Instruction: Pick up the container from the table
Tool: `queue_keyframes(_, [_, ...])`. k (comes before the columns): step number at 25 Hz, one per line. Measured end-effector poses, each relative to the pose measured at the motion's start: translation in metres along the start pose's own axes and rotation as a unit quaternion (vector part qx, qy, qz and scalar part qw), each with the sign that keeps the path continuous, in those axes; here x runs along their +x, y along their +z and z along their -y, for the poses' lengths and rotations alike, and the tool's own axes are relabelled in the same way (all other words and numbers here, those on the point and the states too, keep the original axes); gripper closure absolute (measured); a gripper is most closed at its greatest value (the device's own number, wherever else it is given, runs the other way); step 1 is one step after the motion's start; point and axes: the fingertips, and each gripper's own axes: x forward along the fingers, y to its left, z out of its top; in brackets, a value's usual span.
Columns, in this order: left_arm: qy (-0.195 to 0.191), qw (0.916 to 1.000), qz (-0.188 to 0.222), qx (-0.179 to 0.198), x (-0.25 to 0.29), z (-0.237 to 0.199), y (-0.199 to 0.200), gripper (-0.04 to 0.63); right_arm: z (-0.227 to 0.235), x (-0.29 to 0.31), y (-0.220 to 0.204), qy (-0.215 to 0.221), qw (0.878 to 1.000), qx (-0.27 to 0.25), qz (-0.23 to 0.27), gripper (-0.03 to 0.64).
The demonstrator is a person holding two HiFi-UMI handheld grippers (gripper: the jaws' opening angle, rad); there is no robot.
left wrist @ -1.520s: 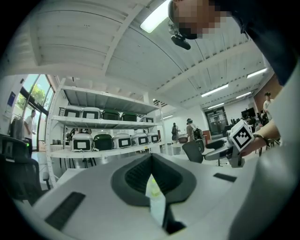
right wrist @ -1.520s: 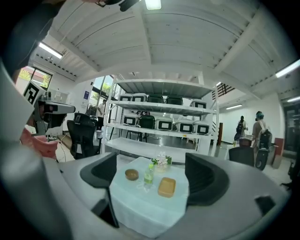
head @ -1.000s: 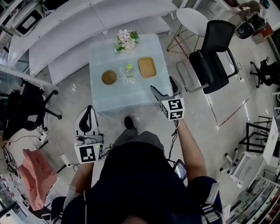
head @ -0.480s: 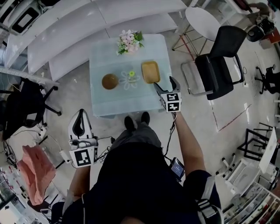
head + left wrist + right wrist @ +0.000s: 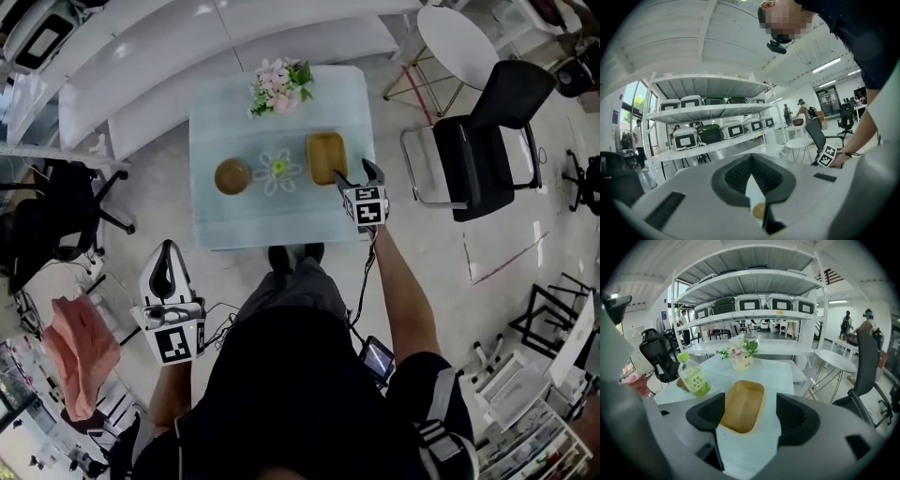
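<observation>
Item: right gripper, held over the near right part of the table, its jaws closing with nothing pressed between them
- container: set on the table just ahead of the jaws, in line with their gap
- bottle: placed ahead and left, near the container
- bowl: placed further left, past the bottle
- flower pot: stood ahead, beyond the container, at the far edge
- chair: stationed off to the right
- round table: found beyond the chair
- shelving: ranged behind the table
</observation>
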Motion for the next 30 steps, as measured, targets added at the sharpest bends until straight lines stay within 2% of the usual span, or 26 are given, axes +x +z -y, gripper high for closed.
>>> queue_keyframes(5, [0.007, 0.9998, -0.017, 0.006, 0.011, 0.001, -0.007, 0.592, 0.009, 0.031, -0.015, 0.014, 0.999, 0.017, -0.036, 0.284])
queue_keyframes(15, [0.015, 0.9993, -0.03, 0.014, 0.029, 0.004, -0.009, 0.592, 0.023, 0.074, -0.04, 0.023, 0.996, 0.025, -0.085, 0.365])
queue_keyframes(30, [0.015, 0.9983, -0.057, 0.004, 0.033, 0.008, -0.018, 0.592, 0.028, 0.095, -0.056, 0.024, 0.992, 0.021, -0.121, 0.482])
